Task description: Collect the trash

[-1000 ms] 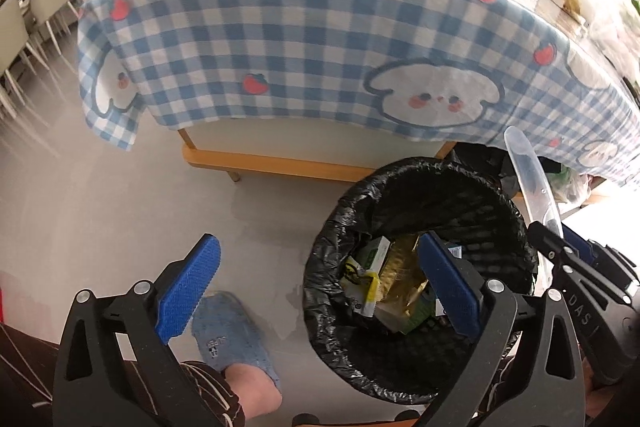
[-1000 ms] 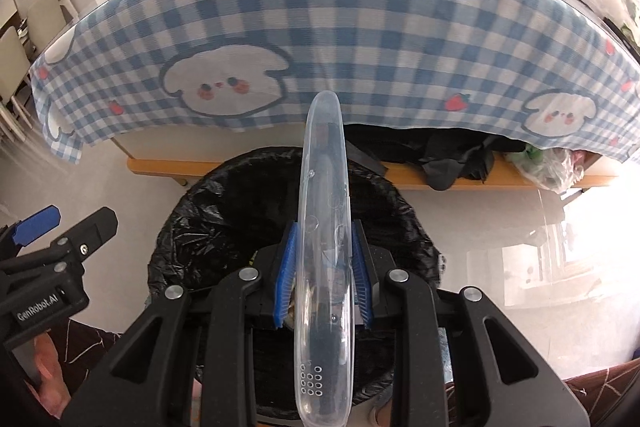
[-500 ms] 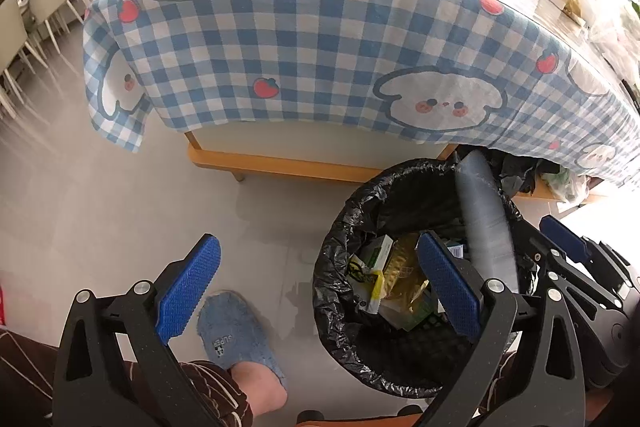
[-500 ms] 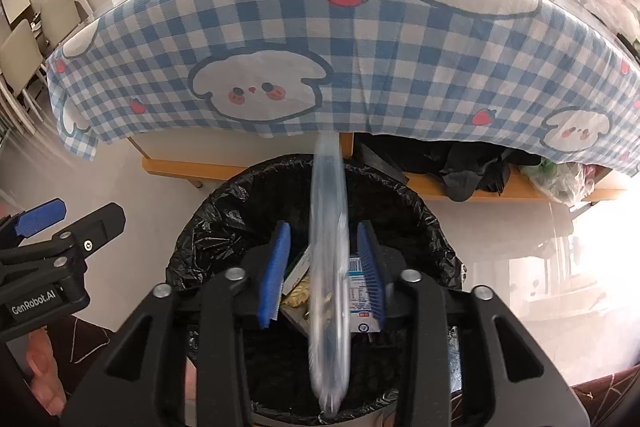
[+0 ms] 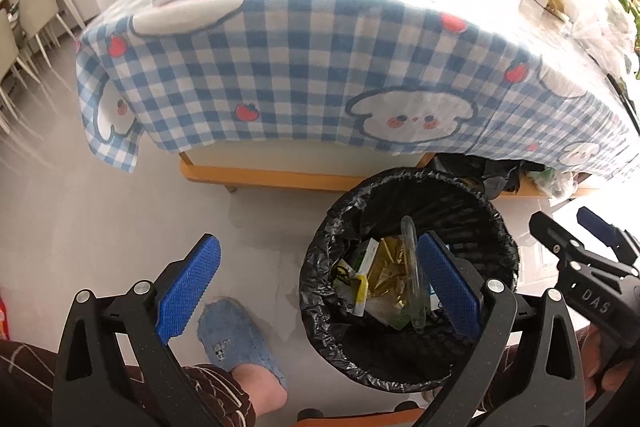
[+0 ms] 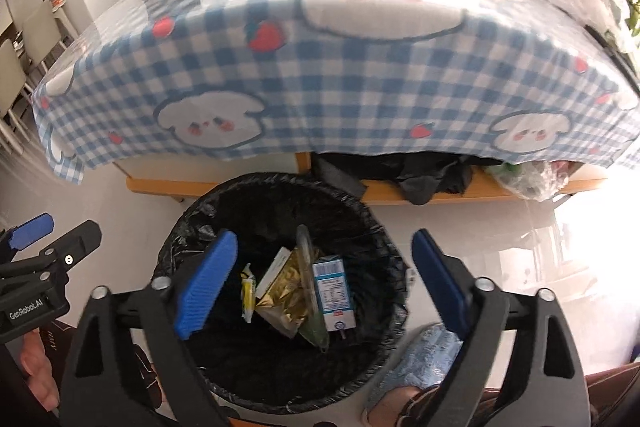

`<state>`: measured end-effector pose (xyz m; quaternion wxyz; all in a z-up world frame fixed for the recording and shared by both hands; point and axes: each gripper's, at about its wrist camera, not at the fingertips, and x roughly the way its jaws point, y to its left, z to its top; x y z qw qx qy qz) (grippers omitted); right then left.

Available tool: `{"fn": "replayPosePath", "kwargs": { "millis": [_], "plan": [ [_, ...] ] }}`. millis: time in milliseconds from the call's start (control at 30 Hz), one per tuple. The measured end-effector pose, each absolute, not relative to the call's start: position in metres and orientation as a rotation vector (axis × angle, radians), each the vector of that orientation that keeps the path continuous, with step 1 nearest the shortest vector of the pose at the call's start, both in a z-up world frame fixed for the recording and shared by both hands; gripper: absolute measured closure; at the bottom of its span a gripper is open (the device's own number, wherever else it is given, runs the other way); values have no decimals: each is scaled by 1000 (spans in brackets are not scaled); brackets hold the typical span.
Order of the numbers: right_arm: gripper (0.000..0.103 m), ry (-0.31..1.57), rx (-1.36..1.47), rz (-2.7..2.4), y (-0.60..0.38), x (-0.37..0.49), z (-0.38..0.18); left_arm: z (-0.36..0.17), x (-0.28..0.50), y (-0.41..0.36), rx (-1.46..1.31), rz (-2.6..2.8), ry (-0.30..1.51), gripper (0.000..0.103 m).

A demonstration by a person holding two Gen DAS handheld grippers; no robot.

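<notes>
Trash fills the bottom of the round bin lined with a black plastic bag (image 6: pixel 280 291), which stands on the pale floor below both grippers. The right gripper (image 6: pixel 320 277) hangs over the bin's mouth, its blue-padded jaws opening wide with nothing pressed between them. Straight below the gap between those jaws lies the clear plastic lid-like strip (image 6: pixel 306 267), tilted on edge among the other rubbish: a crumpled gold foil wrapper (image 6: pixel 286 291) toward the left jaw and a small blue-and-white carton (image 6: pixel 334 291) toward the right jaw. The left gripper (image 5: pixel 318 285) is released too, jaws spread and empty; its right jaw overlaps the bin, while its left jaw sits above the person's fuzzy blue slipper (image 5: pixel 236 339). Beyond both sets of jaws stands the table under a blue-and-white checked tablecloth (image 6: pixel 320 67).
</notes>
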<state>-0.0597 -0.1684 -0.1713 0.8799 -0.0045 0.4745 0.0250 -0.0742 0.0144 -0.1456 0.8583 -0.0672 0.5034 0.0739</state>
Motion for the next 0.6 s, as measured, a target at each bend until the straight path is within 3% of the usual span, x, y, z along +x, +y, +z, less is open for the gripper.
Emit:
{"fn": "replayPosePath", "kwargs": {
  "millis": [133,600],
  "plan": [
    [8,952,-14,34,-178,-63,-148,-125,-75,10,-131,136,1042,6],
    [8,857,1,8,-200,-88,-72,-53,-94,-1,-115,101,970,6]
  ]
}}
